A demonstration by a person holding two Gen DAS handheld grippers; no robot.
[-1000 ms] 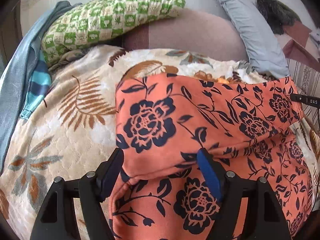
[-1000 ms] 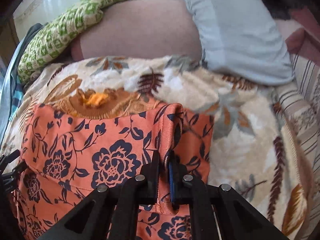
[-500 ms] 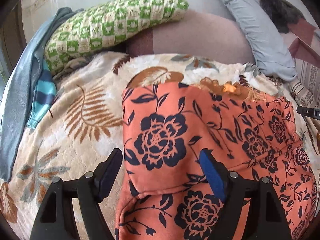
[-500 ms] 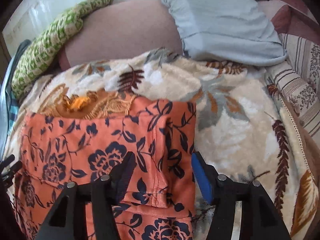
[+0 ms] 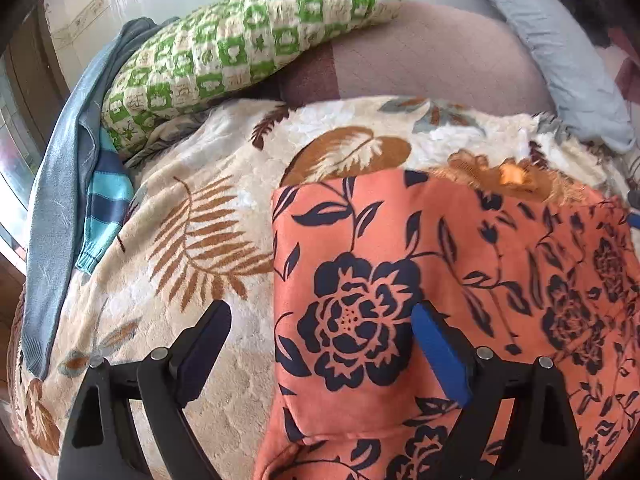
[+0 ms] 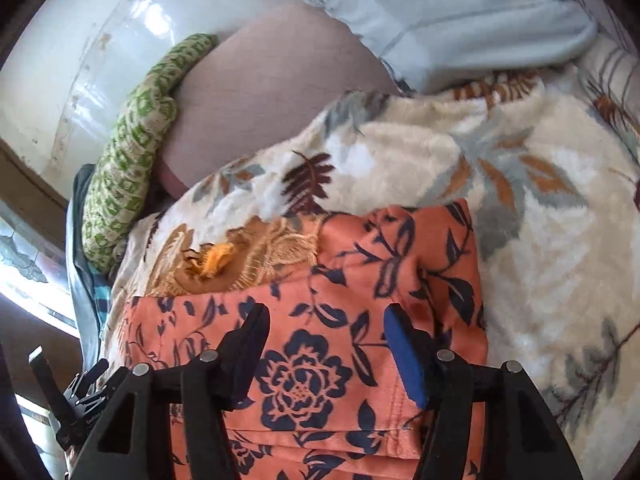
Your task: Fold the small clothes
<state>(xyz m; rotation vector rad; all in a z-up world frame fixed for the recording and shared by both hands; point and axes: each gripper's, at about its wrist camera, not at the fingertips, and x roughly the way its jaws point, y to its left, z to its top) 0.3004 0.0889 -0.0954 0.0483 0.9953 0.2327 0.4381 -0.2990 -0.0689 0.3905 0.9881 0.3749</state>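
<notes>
An orange garment with dark navy flowers (image 5: 460, 240) (image 6: 400, 248) lies folded on a cream leaf-print blanket (image 5: 192, 248). My left gripper (image 5: 320, 312) hovers over its left edge with the jaws opening wide; one finger is over the blanket, the other over the cloth, and neither presses on anything. My right gripper (image 6: 326, 314) hangs above the garment's right part, jaws also opening, with the cloth lying flat below them and not pinched. A brownish lace piece (image 6: 248, 256) (image 5: 500, 176) peeks out from under the garment's far edge.
Behind the blanket lie a green checked pillow (image 5: 248, 48), a mauve cushion (image 5: 420, 64) and a pale blue pillow (image 5: 560, 52). A grey-blue cloth (image 5: 56, 200) and a teal striped knit (image 5: 104, 208) hang at the left edge. The white wall (image 6: 80, 60) stands beyond.
The right gripper has let go of the pinched orange fold and opened. The left jaws have spread wider. The folded flap now lies flat, and both grippers have drawn back over it.
</notes>
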